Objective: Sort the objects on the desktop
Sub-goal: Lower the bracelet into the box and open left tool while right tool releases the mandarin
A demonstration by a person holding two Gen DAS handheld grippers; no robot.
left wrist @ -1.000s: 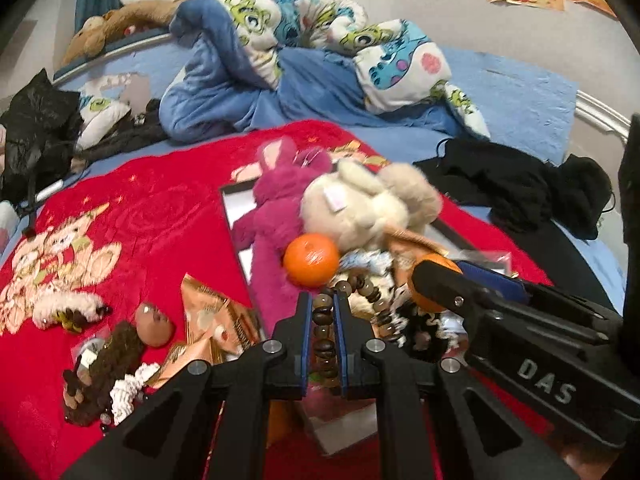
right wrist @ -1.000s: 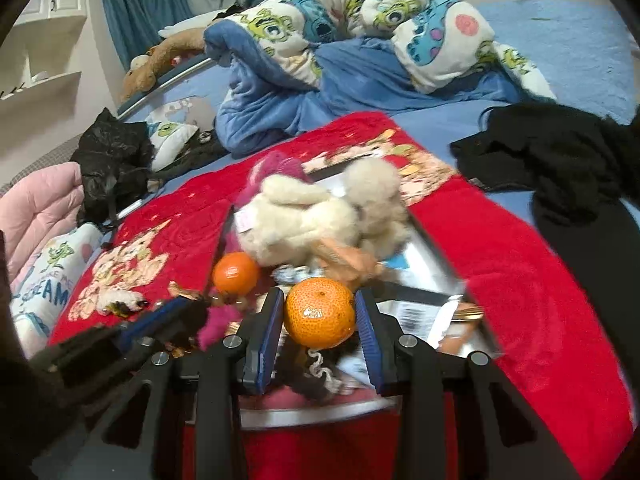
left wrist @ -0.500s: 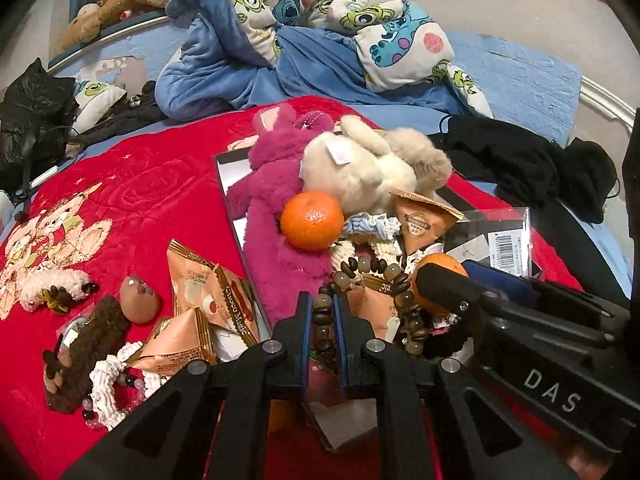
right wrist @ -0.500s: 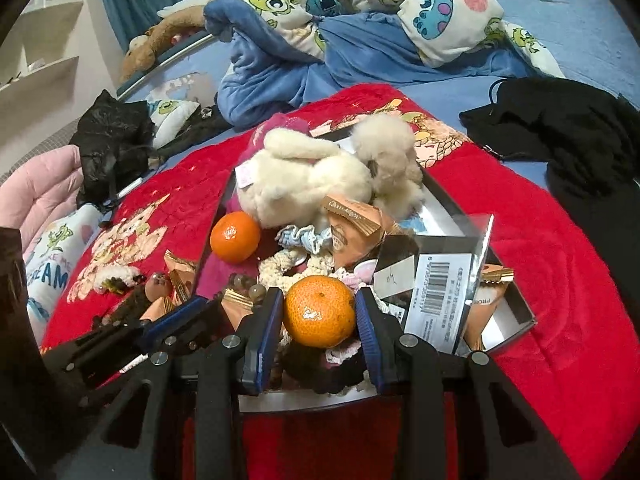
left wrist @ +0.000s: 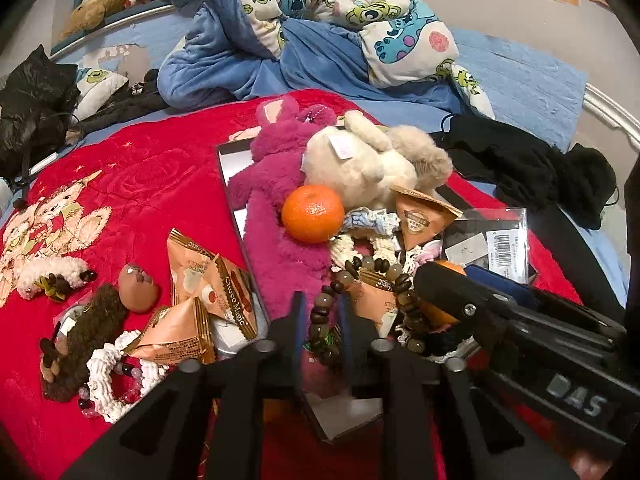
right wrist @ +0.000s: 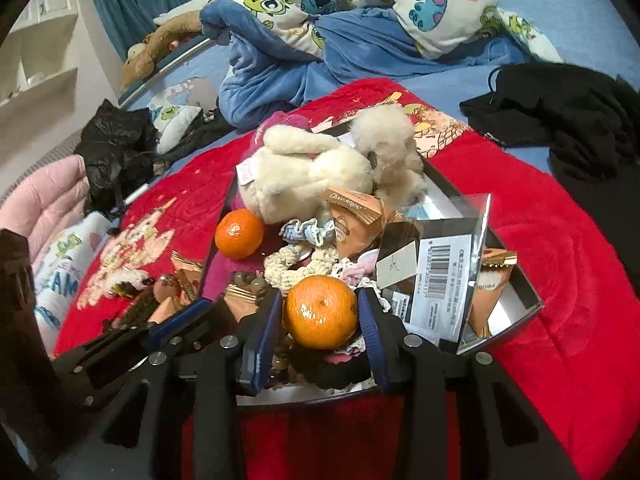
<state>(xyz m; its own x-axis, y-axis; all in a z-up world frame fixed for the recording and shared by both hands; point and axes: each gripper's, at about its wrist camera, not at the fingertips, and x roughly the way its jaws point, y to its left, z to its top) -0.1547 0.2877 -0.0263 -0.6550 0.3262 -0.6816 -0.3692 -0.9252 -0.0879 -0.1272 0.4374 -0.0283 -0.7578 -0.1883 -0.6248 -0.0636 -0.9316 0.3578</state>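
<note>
Left view, lower centre: left gripper [left wrist: 320, 316] opening around the beads [left wrist: 322, 312], over the tray [left wrist: 234, 204]; best to part fully before lifting off. Right view, lower centre: right gripper [right wrist: 320, 312] opening, orange [right wrist: 322, 312] between pads, seemingly resting in the tray; best to withdraw straight back.

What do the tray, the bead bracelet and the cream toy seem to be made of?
Tray: probably polished metal or mirrored board; its walls reflect. Bead bracelet: seemingly dark wood plus glossy, translucent stone or glass beads. Cream toy: fluffy synthetic plush with a sewn label.

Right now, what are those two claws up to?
Left gripper opening, bead bracelet between. Right gripper opening around tangerine over tray. Tray crowded.
</note>
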